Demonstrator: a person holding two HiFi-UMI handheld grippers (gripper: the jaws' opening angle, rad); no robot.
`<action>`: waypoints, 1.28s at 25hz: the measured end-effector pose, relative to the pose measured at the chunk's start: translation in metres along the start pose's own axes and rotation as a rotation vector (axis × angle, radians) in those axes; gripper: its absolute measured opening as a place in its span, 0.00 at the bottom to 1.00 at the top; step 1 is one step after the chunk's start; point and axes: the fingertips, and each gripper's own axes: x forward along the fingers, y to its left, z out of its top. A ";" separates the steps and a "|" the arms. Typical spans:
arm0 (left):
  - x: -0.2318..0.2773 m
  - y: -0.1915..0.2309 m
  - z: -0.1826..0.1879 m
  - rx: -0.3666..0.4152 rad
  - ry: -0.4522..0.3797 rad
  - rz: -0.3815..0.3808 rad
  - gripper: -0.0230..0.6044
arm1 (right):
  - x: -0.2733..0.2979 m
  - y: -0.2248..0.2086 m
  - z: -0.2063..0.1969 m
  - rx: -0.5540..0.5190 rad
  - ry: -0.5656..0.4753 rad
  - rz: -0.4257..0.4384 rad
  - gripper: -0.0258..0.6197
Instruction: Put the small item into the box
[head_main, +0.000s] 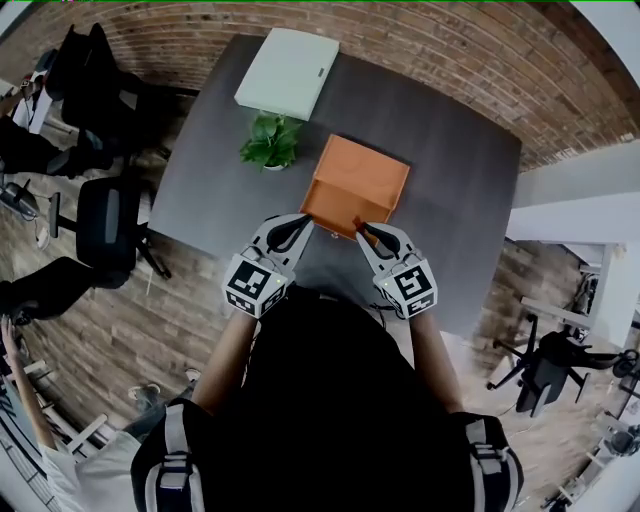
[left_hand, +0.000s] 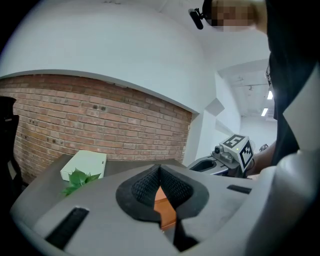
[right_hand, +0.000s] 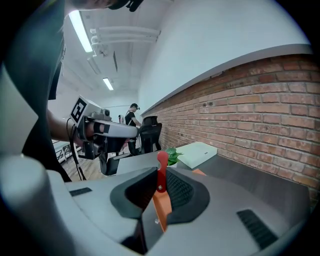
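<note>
The right gripper (right_hand: 159, 186) pinches a small red item (right_hand: 162, 162), which stands upright between its pads. In the head view it sits just below centre, at the near edge of the orange box (head_main: 355, 185). The left gripper (left_hand: 160, 175) has its jaws pressed together, empty, by the box's lower left corner. The box lies on the dark bench (head_main: 450, 170). A plant (head_main: 270, 140) and a white case (head_main: 288, 70) sit to the box's upper left.

Soft, even indoor light, rather dim in the head view — the desk (head_main: 450, 180) carries only faint shadow. Ceiling strip lights (right_hand: 82, 30) glare in the right gripper view. Heavy fisheye bending, dark corners; the near foreground seems slightly soft.
</note>
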 end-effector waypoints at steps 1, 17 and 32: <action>0.001 0.003 0.000 0.000 0.001 -0.008 0.07 | 0.002 0.000 0.000 0.010 0.001 -0.005 0.14; -0.001 0.044 -0.011 0.005 0.024 -0.099 0.07 | 0.044 -0.007 -0.041 -0.014 0.151 -0.111 0.14; -0.004 0.076 -0.018 0.002 0.039 -0.139 0.07 | 0.094 -0.006 -0.107 -0.061 0.355 -0.111 0.14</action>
